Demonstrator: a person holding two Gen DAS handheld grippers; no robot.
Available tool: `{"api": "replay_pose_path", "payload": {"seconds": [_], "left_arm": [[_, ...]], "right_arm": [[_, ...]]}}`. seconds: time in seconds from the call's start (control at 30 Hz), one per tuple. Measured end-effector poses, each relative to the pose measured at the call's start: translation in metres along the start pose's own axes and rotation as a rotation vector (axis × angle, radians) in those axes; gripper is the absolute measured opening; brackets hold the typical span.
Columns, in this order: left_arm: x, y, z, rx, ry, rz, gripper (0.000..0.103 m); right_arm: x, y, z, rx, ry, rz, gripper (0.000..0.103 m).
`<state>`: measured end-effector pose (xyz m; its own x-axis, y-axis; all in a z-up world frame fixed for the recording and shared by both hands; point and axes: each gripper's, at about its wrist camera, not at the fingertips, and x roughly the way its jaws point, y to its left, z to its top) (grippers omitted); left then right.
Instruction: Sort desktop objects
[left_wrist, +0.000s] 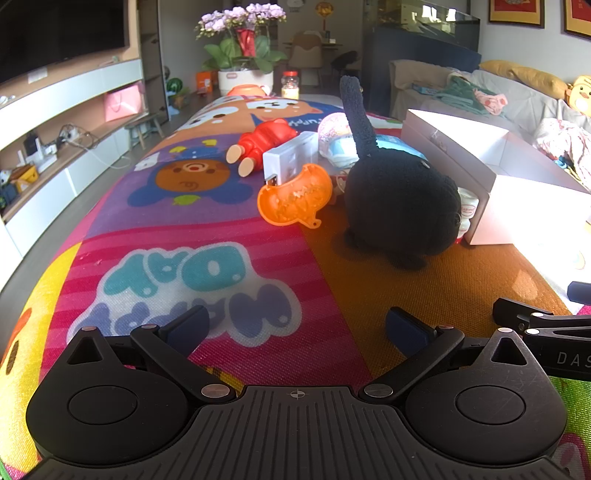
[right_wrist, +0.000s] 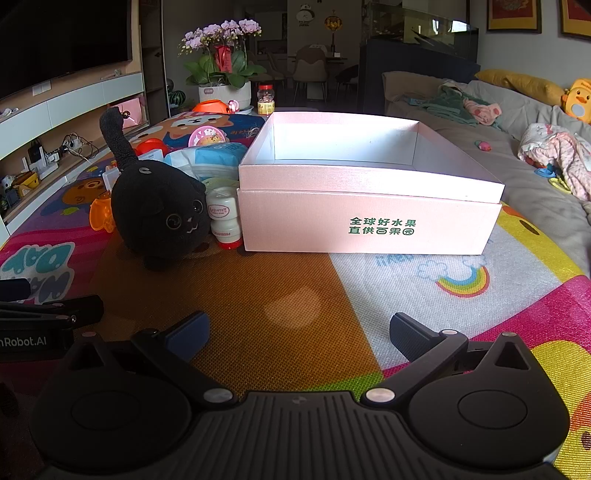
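A black plush cat (left_wrist: 399, 206) (right_wrist: 159, 210) stands on the colourful mat beside an open pink box (right_wrist: 369, 221) (left_wrist: 491, 206), which looks empty inside. Left of the cat lie an orange plastic shell (left_wrist: 295, 195), a white case (left_wrist: 291, 157), a red toy figure (left_wrist: 264, 142), a blue-white packet (right_wrist: 210, 157) and a small white bottle (right_wrist: 223, 218). My left gripper (left_wrist: 297, 328) is open and empty, low over the mat short of the cat. My right gripper (right_wrist: 297, 330) is open and empty in front of the box.
A flower pot (right_wrist: 225, 92), a jar (right_wrist: 266, 98) and an orange bowl (right_wrist: 210, 107) stand at the mat's far end. A sofa with clothes (right_wrist: 517, 122) is to the right. Shelves (left_wrist: 55, 147) run along the left.
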<state>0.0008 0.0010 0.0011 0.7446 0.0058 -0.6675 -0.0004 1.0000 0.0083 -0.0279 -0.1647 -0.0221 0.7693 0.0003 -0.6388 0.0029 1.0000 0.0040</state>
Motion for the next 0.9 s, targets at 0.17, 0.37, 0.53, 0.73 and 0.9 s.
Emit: {"api": "replay_pose_path", "payload": {"seconds": [0.17, 0.37, 0.53, 0.73, 0.9], "left_arm": [[0.0001, 0.0001, 0.0001, 0.000, 0.000, 0.000, 0.103], [0.0001, 0.0000, 0.0000, 0.000, 0.000, -0.001, 0.103], [0.0003, 0.0003, 0.0003, 0.000, 0.000, -0.001, 0.103], [0.0001, -0.0001, 0.0000, 0.000, 0.000, -0.001, 0.103], [-0.0013, -0.0004, -0.0022, 0.003, -0.001, -0.003, 0.103]], "right_arm": [[0.0002, 0.0003, 0.0000, 0.000, 0.000, 0.000, 0.103], [0.0002, 0.0003, 0.0000, 0.000, 0.000, 0.000, 0.103], [0.0002, 0.0003, 0.0001, 0.000, 0.000, 0.000, 0.103], [0.0001, 0.0002, 0.0001, 0.000, 0.000, 0.000, 0.103], [0.0000, 0.0006, 0.0000, 0.000, 0.001, 0.000, 0.103]]}}
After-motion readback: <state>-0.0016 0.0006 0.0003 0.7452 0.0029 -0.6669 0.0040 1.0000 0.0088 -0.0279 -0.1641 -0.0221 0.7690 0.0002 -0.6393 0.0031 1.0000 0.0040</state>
